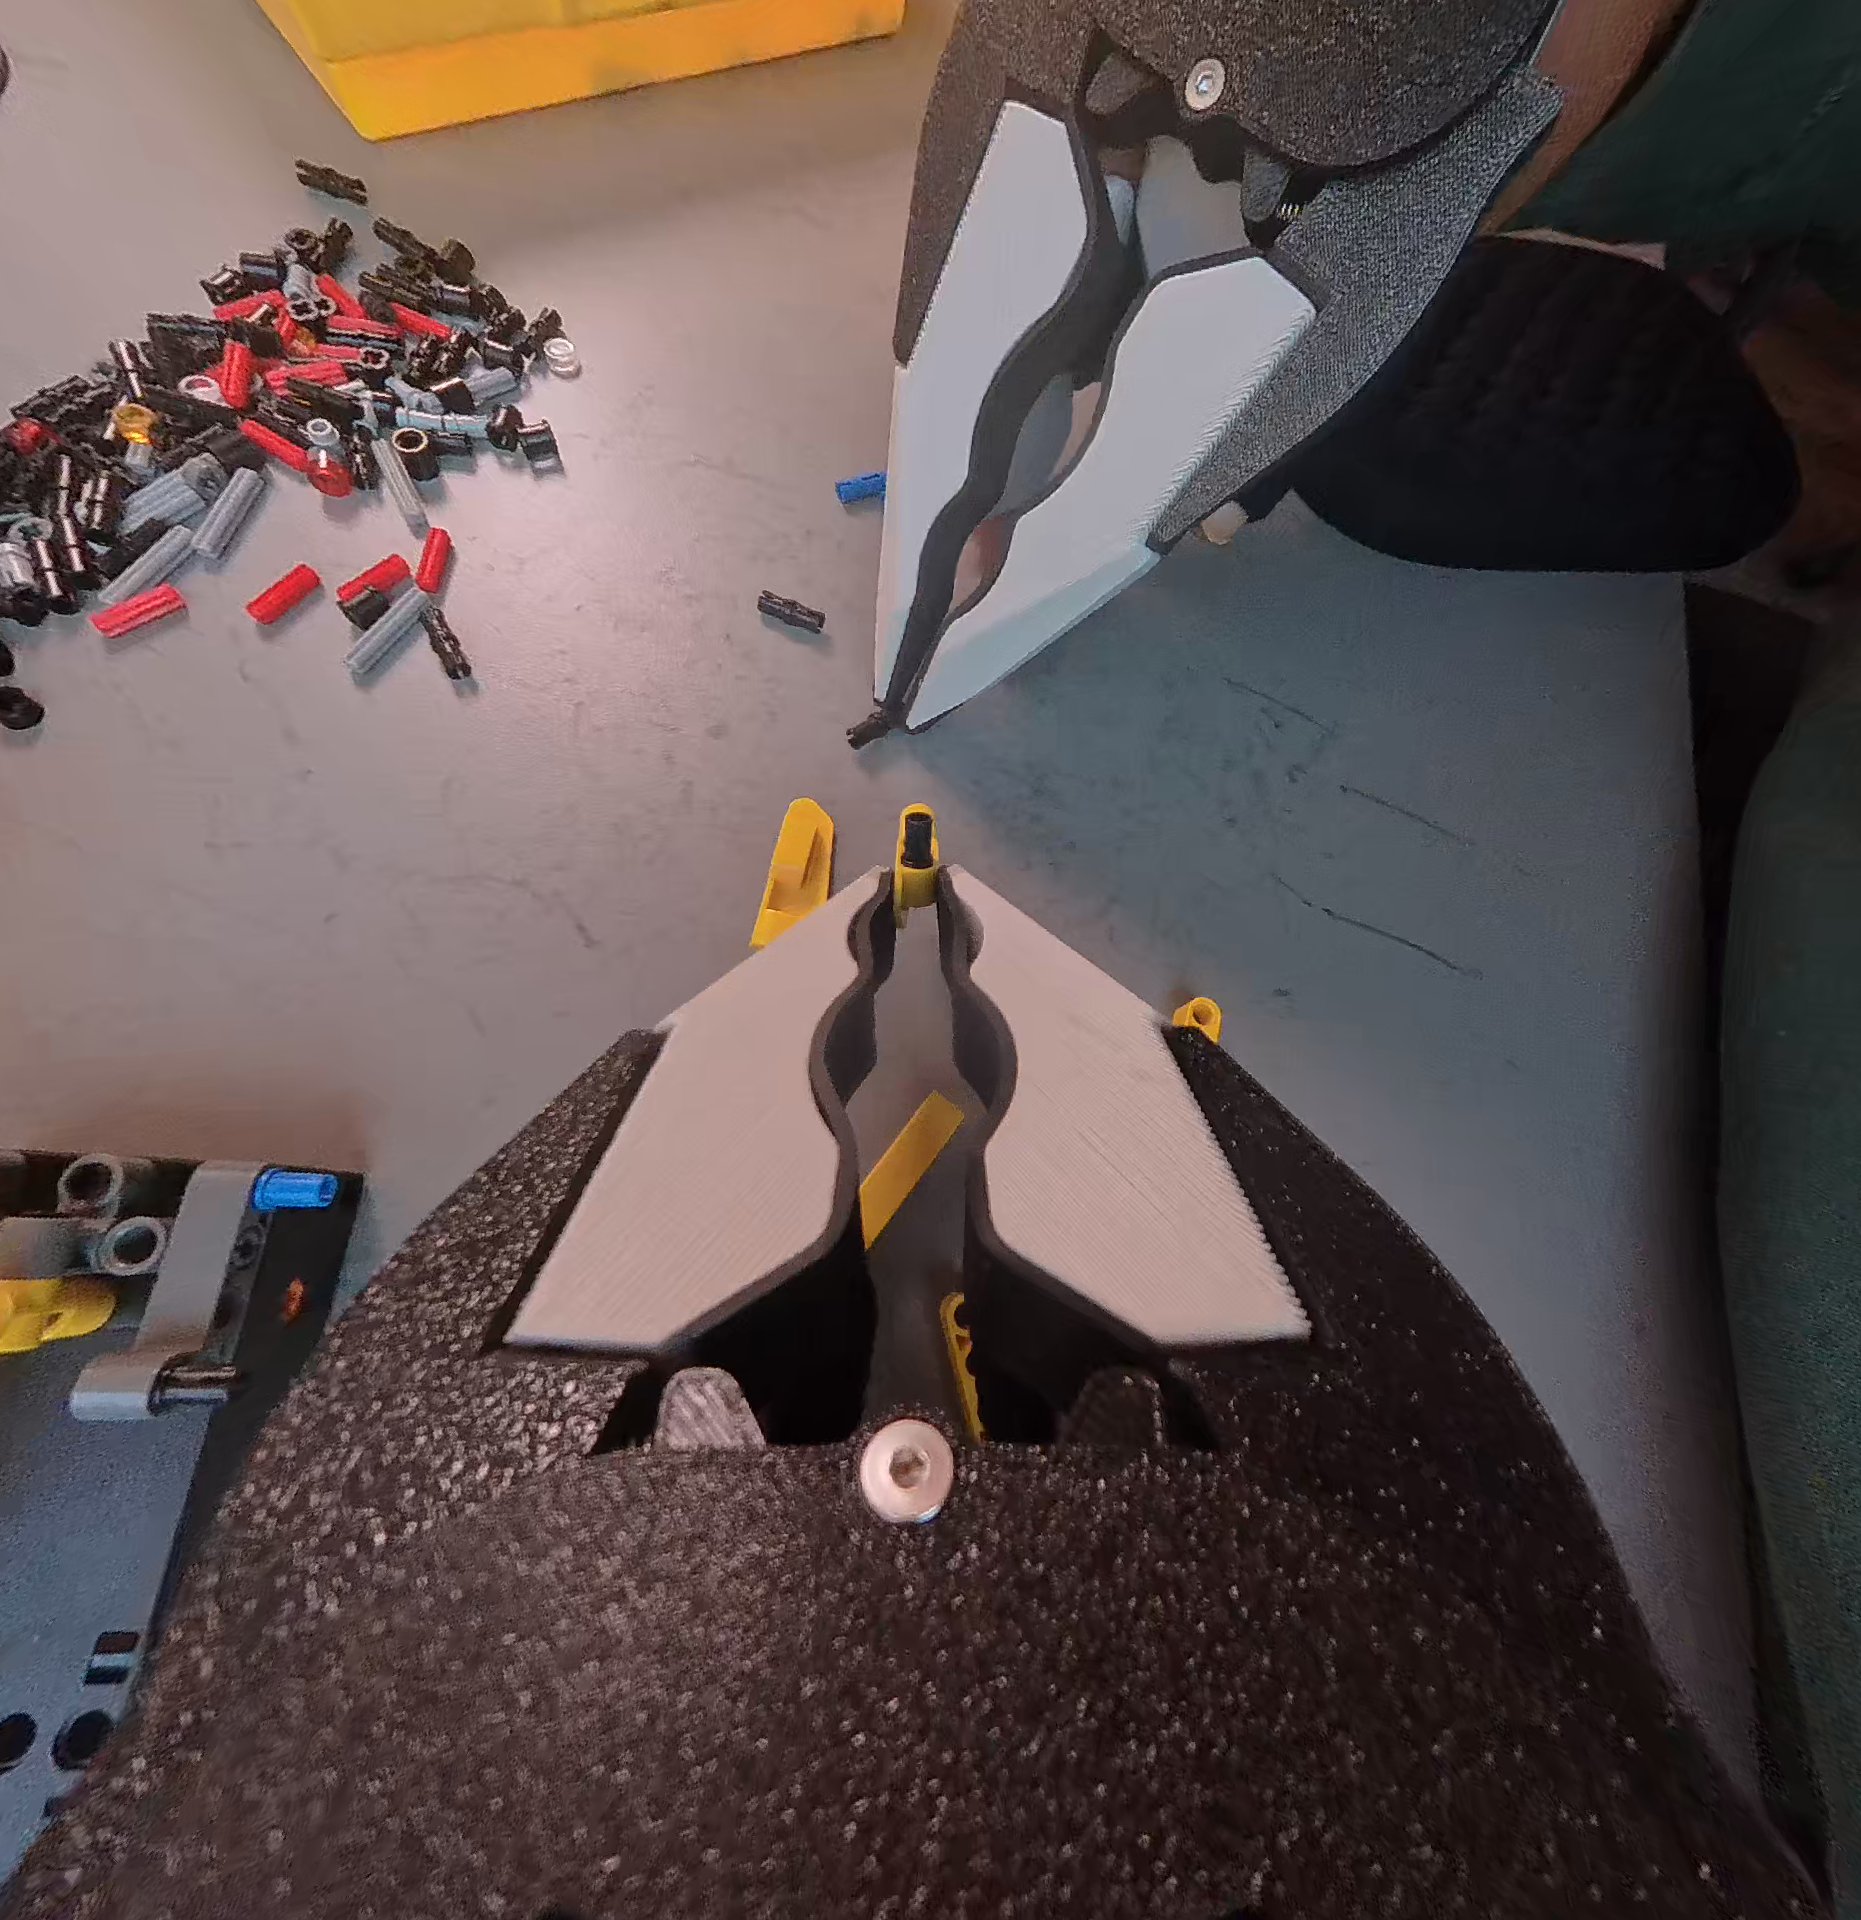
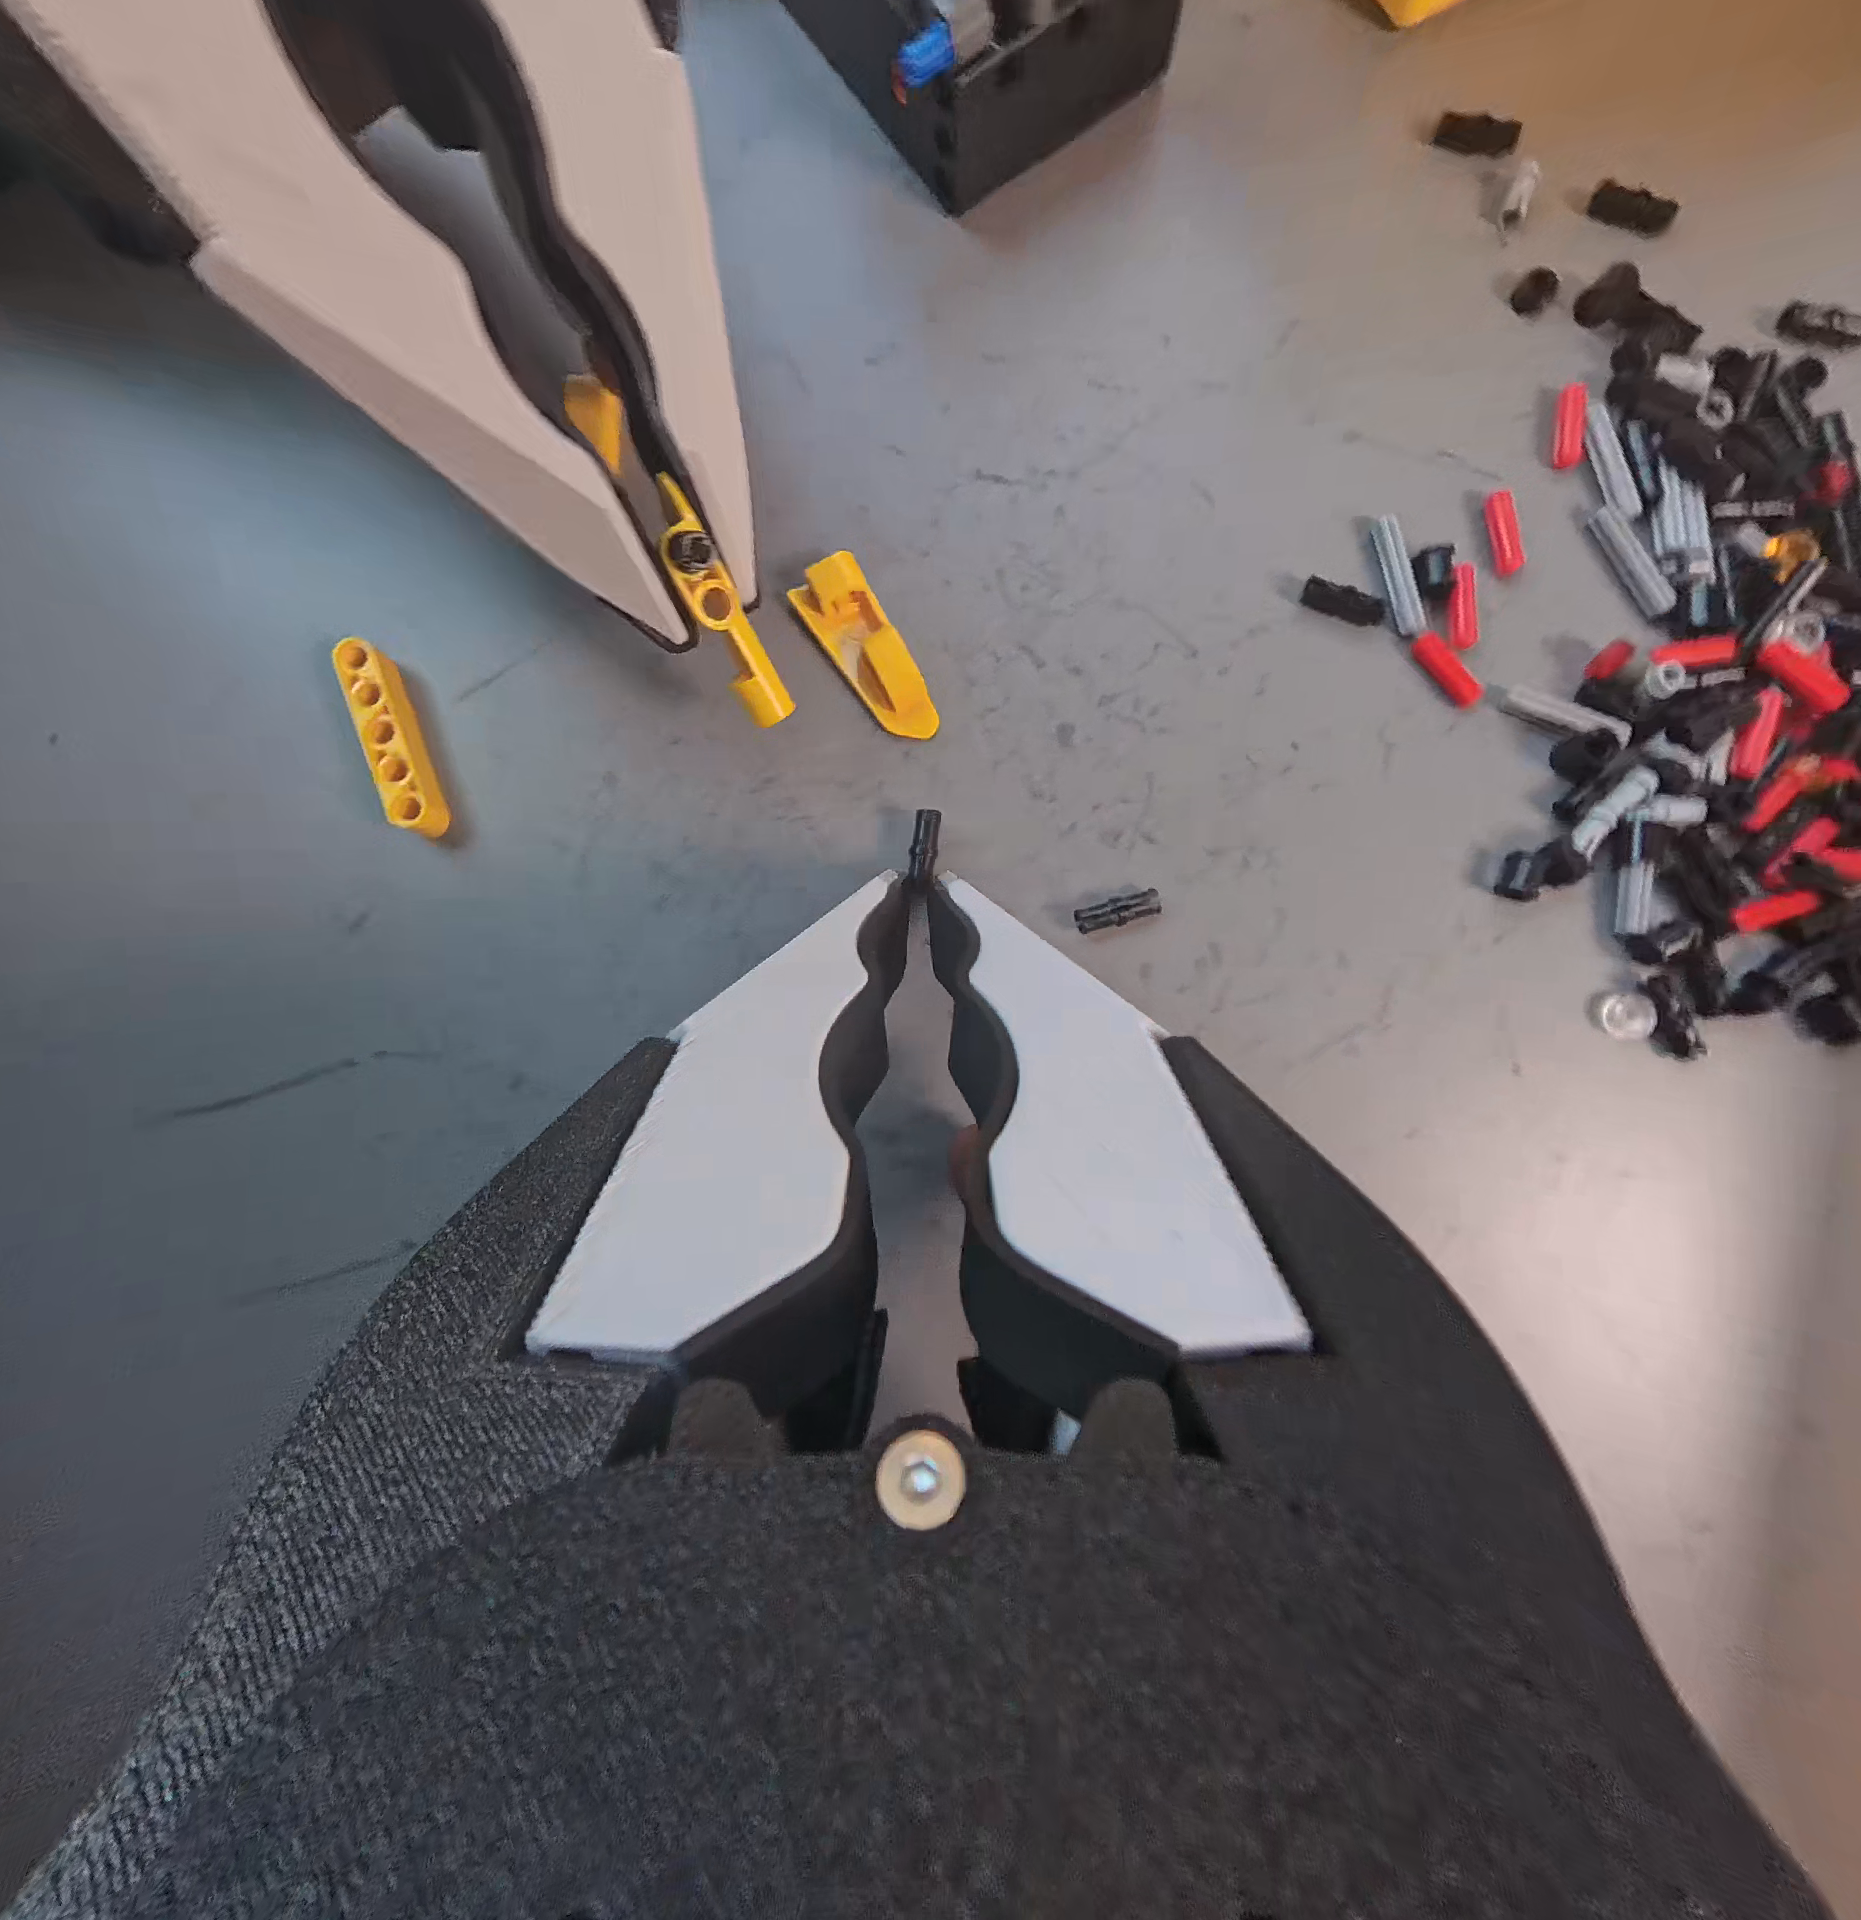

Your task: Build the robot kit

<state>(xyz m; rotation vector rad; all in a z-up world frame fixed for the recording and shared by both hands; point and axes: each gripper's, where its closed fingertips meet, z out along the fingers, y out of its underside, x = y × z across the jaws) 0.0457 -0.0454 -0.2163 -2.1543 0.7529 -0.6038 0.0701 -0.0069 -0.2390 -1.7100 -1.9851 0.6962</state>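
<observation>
The left gripper (image 1: 915, 883) is clamped on a yellow beam (image 1: 913, 871), which stands up between its tips with a black pin (image 1: 917, 837) seated in a hole near the top end. Just left of those tips a yellow curved panel piece (image 1: 796, 871) lies on the grey table (image 1: 490, 935), and close to the right finger a second yellow beam (image 2: 391, 736) lies flat.

The right gripper (image 2: 918, 878) is pinched on a second black pin (image 2: 922, 844) that sticks out past its tips, held a short way off the yellow beam and not touching it. Just right of these tips a loose black pin (image 2: 1116, 910) rests on the table.

Farther out, a pile of black, grey and red connectors (image 1: 230, 416) spreads over the table. A dark partly built brick assembly (image 2: 1009, 94) stands beyond the left gripper, and a yellow box (image 1: 593, 52) sits at the far edge.
</observation>
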